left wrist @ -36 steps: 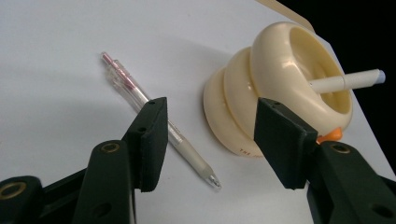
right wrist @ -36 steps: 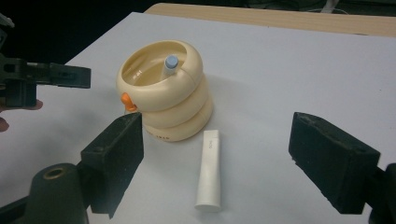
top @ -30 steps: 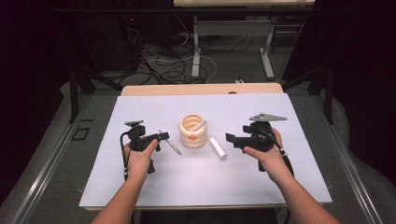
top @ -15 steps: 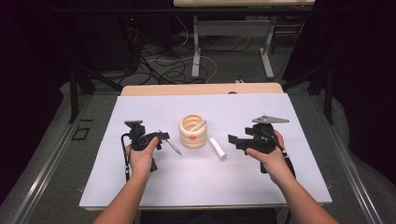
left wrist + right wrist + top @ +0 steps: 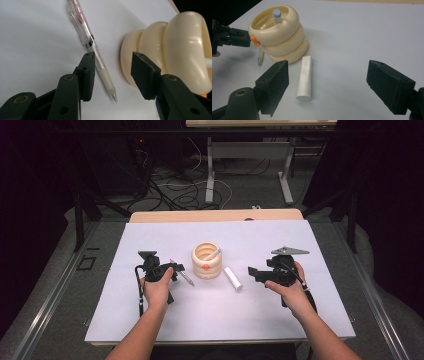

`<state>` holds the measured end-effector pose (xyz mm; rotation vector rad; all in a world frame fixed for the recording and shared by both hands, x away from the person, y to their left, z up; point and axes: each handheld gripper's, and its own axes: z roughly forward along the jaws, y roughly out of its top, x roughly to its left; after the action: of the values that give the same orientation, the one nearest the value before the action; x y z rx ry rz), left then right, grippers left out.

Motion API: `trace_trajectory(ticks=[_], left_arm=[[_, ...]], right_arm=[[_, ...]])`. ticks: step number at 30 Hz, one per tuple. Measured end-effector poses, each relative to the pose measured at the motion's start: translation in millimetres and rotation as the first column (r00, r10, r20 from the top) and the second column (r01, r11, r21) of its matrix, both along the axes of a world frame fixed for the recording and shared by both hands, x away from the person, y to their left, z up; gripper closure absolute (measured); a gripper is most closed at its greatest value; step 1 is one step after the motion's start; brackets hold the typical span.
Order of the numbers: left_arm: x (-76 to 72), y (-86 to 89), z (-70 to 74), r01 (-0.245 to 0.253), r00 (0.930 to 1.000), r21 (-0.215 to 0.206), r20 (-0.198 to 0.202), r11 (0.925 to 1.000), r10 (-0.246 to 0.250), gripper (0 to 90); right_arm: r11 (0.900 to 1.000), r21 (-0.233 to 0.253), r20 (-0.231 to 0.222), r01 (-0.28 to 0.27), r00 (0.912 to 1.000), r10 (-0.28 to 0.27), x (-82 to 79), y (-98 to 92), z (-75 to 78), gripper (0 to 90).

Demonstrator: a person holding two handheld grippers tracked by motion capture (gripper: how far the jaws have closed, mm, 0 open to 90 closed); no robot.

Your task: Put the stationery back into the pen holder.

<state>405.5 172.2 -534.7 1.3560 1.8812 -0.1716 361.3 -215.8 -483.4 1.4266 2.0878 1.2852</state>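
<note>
A cream ribbed holder [image 5: 206,261] stands mid-table with a pen [image 5: 214,254] leaning inside it. A clear pen [image 5: 184,274] lies just left of the holder, and a white cylinder [image 5: 232,278] lies to its right. My left gripper [image 5: 176,268] is open and low over the clear pen. In the left gripper view the clear pen [image 5: 97,57] lies between the jaws of the left gripper [image 5: 112,72], with the holder [image 5: 170,50] close on the right. My right gripper [image 5: 328,85] is wide open and faces the white cylinder [image 5: 305,77] and the holder [image 5: 279,35].
The white mat [image 5: 220,320] covers most of the wooden table [image 5: 215,215]. Cables and metal table legs lie on the dark floor beyond. In the right gripper view the left gripper [image 5: 232,37] shows beside the holder, with the clear pen's tip [image 5: 260,58] under it.
My left gripper has edged right, closer around the clear pen. My right gripper has slipped slightly back toward the person. The objects have not moved.
</note>
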Motion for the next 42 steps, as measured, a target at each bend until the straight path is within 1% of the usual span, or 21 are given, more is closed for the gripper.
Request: trace_trajectory(ticks=[1, 3, 5, 6, 7, 9, 11, 14, 15, 16, 17, 20, 21, 23, 26, 34, 42], left_arm=[[0.4, -0.2, -1.0, 0.0, 0.9999, -0.002, -0.014, 1.0, 0.0, 55.7], [1.1, -1.3, -3.8, -0.013, 0.9995, 0.004, -0.027, 0.9999, 0.013, 56.9], [1.8, -1.9, -6.2, -0.015, 0.9992, -0.001, -0.038, 0.9999, 0.015, 58.2], [2.1, -2.8, -7.8, -0.022, 0.9989, -0.001, -0.042, 0.9998, 0.022, 58.5], [2.6, -4.3, -9.1, -0.03, 0.9985, 0.001, -0.047, 0.9995, 0.03, 59.2], [3.1, -5.6, -10.9, -0.026, 0.9981, 0.002, -0.055, 0.9997, 0.026, 59.6], [3.8, -6.9, -12.5, -0.023, 0.998, 0.001, -0.059, 0.9997, 0.023, 59.9], [5.2, -9.7, -15.4, -0.033, 0.9971, 0.0, -0.069, 0.9994, 0.033, 61.8], [5.7, -11.1, -16.0, -0.039, 0.9964, 0.01, -0.075, 0.9992, 0.039, 62.4], [5.9, -11.7, -16.8, -0.04, 0.9962, 0.01, -0.077, 0.9991, 0.041, 62.7], [6.2, -12.0, -17.7, -0.04, 0.9961, -0.001, -0.078, 0.9992, 0.04, 62.8], [6.1, -12.1, -18.9, -0.045, 0.9961, -0.016, -0.077, 0.9989, 0.043, 64.0], [6.3, -12.9, -19.3, -0.055, 0.9956, -0.013, -0.076, 0.9984, 0.054, 64.3], [6.6, -13.8, -19.4, -0.069, 0.9946, -0.022, -0.079, 0.9973, 0.068, 65.1], [6.3, -14.0, -19.5, -0.071, 0.9941, -0.009, -0.084, 0.9975, 0.069, 66.5], [6.8, -15.4, -19.4, -0.092, 0.991, -0.006, -0.099, 0.9958, 0.09, 68.4], [8.0, -17.1, -19.7, -0.101, 0.9892, 0.002, -0.107, 0.9949, 0.101, 73.5]], right_arm=[[1.0, -0.002, -0.003, 0.004, 1.0, -0.004, 0.5, -0.9, -1.6, 16.7], [1.0, -0.007, -0.012, 0.01, 0.9999, -0.01, 1.1, -2.3, -4.4, 16.3], [1.0, -0.014, -0.012, 0.012, 0.9998, -0.013, 1.5, -3.2, -6.9, 16.2], [1.0, -0.015, -0.02, 0.013, 0.9997, -0.014, 1.2, -3.1, -7.1, 16.2], [1.0, -0.017, -0.017, 0.014, 0.9997, -0.015, 1.4, -3.0, -7.8, 16.2], [1.0, -0.015, -0.022, 0.013, 0.9997, -0.013, 1.3, -2.5, -7.9, 16.2], [1.0, -0.018, -0.018, 0.009, 0.9998, -0.01, 1.7, -2.3, -8.2, 16.2], [1.0, -0.015, -0.019, 0.005, 0.9998, -0.005, 2.0, -1.0, -9.4, 16.2], [1.0, -0.019, -0.019, 0.003, 0.9998, -0.003, 2.1, -0.9, -9.7, 16.2], [1.0, -0.016, -0.023, 0.004, 0.9997, -0.004, 1.9, -0.4, -9.5, 16.2], [1.0, -0.018, -0.021, 0.002, 0.9998, -0.003, 2.0, -0.4, -9.7, 16.2], [1.0, -0.018, -0.019, 0.002, 0.9998, -0.003, 2.2, -1.1, -9.6, 16.2], [1.0, -0.011, -0.022, 0.007, 0.9997, -0.007, 2.1, -0.8, -9.5, 16.2], [1.0, -0.012, -0.017, 0.007, 0.9998, -0.007, 2.5, -1.7, -9.5, 16.2], [1.0, -0.007, -0.018, 0.01, 0.9998, -0.01, 3.3, -2.6, -9.7, 16.3], [1.0, 0.001, -0.014, 0.016, 0.9998, -0.016, 3.4, -3.4, -8.6, 16.4], [1.0, 0.01, -0.014, 0.017, 0.9998, -0.017, 3.6, -3.4, -7.7, 16.5]])
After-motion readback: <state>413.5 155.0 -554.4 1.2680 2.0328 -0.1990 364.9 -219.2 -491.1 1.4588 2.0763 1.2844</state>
